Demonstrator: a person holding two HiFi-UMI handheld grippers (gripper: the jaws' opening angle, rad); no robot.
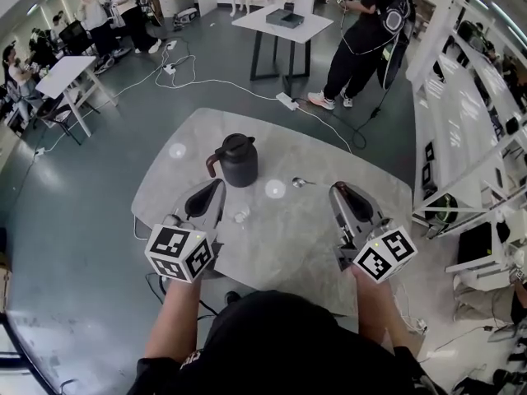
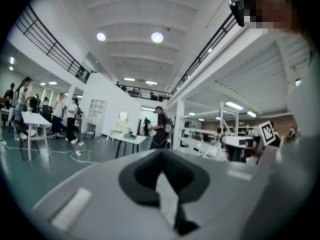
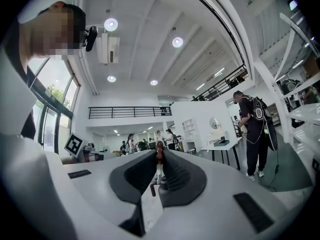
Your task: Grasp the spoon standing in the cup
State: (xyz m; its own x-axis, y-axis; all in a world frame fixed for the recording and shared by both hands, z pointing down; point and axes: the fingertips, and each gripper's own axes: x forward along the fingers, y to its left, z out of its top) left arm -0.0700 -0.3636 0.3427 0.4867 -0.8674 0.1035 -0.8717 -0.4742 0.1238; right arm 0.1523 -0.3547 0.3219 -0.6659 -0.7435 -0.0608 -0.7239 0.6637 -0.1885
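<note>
- Spoon [image 1: 301,182]: lies flat on counter [image 1: 288,249], centre frame, right of jug [image 1: 237,160]; no cup seen.
- Handling: likely light, stiff, slick metal; pinch mid-handle.
- Left tongs [image 1: 217,184], right tongs [image 1: 338,188]: both closed, clear of spoon.

Black jug [image 1: 237,161], silver spoon [image 1: 300,182], pale grey marbled table [image 1: 305,249]

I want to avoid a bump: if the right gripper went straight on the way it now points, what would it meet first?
Likely nothing close: the right gripper sees only open room and distant people past its tips. The spoon lies on the table, left of that line.
</note>
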